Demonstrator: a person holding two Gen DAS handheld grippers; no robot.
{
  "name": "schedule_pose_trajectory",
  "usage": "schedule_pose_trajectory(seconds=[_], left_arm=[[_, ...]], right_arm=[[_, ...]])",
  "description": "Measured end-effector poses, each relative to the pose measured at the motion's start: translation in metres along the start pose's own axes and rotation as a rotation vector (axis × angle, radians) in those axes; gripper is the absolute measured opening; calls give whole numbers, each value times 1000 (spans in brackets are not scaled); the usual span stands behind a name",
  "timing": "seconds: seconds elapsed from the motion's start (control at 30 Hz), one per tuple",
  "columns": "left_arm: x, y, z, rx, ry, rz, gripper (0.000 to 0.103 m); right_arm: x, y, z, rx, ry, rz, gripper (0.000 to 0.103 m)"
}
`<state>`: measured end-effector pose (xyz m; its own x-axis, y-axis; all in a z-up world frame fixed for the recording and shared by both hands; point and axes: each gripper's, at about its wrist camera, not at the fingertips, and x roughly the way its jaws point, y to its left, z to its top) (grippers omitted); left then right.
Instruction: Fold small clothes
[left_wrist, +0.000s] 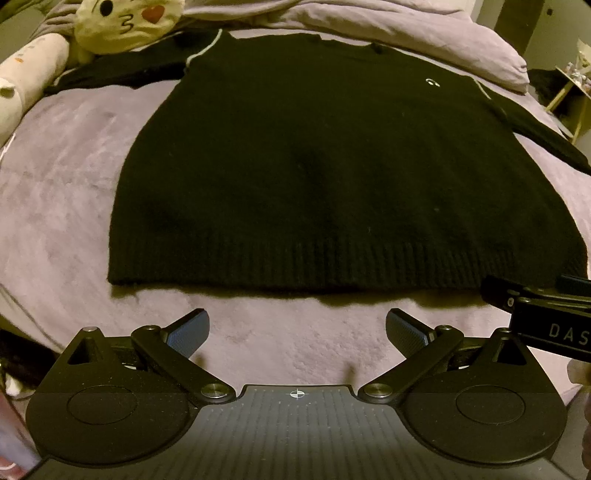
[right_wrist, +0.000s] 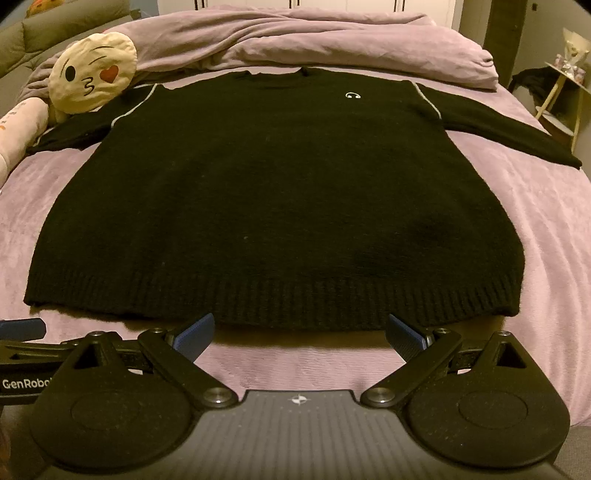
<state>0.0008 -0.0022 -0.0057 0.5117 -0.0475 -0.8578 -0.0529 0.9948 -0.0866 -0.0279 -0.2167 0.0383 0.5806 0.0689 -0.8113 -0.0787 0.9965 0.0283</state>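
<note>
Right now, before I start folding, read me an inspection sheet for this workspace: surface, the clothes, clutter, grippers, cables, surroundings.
Surface: bed with a lilac blanket, soft and slightly wrinkled.
Job's things: one black sweater spread flat, front up, hem nearest the grippers, both sleeves out to the sides; no fold made yet.
Clutter: emoji cushion touching the far left sleeve; a pale plush toy beside it; bunched duvet behind the collar.
Grippers: left gripper open, short of the hem, holding nothing; right gripper open, fingertips at the hem, holding nothing.
Cables: nothing seen.
Surroundings: small side table off the bed's right side.
</note>
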Motion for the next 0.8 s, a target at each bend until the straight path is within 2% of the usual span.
schedule_pose_trajectory(seconds=[0.8], left_arm=[[7, -4, 4, -11, 16, 3, 103]], right_arm=[[8, -9, 2, 17, 7, 15, 99]])
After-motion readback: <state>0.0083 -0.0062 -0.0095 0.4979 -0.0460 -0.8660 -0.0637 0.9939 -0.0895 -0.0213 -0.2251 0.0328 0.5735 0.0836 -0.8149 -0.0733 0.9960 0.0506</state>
